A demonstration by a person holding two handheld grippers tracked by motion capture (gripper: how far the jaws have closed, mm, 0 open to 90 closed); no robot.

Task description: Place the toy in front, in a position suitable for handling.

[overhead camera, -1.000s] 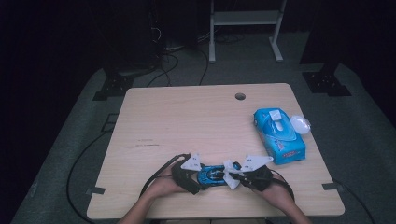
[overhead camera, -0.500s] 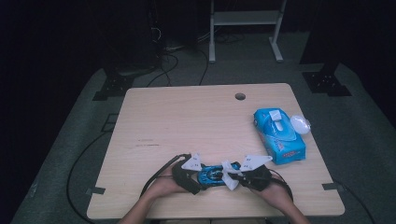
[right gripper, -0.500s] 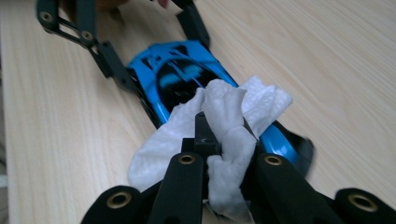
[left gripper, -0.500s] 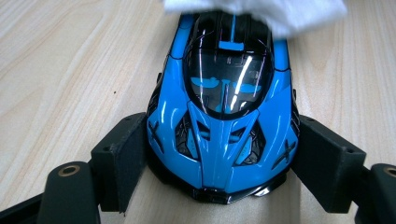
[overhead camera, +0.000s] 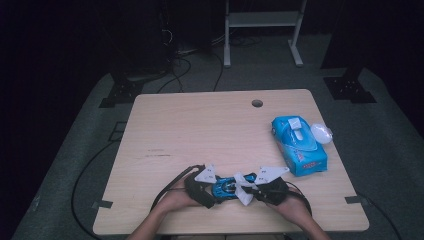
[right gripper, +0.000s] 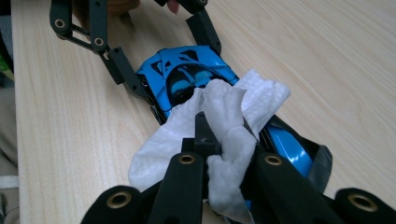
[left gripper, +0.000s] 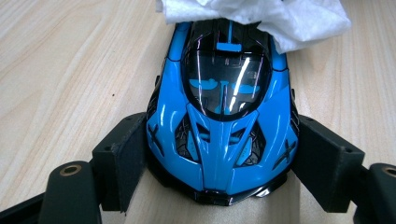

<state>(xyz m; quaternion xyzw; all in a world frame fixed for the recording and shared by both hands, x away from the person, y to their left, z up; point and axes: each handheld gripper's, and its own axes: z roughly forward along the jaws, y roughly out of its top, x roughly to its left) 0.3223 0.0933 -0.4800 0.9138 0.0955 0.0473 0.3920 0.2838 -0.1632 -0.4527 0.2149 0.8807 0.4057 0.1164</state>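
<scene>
Blue toy car sits on the worktop close to the near edge, about midway along it. Left gripper grasps the car's nose, one pad on each flank. White tissue is draped over the car's rear half. Right gripper is clenched on the tissue, bunched between its jaws and resting on the car. Near the right edge lies a blue tissue pack, with a crumpled clear wrapper touching its far side.
</scene>
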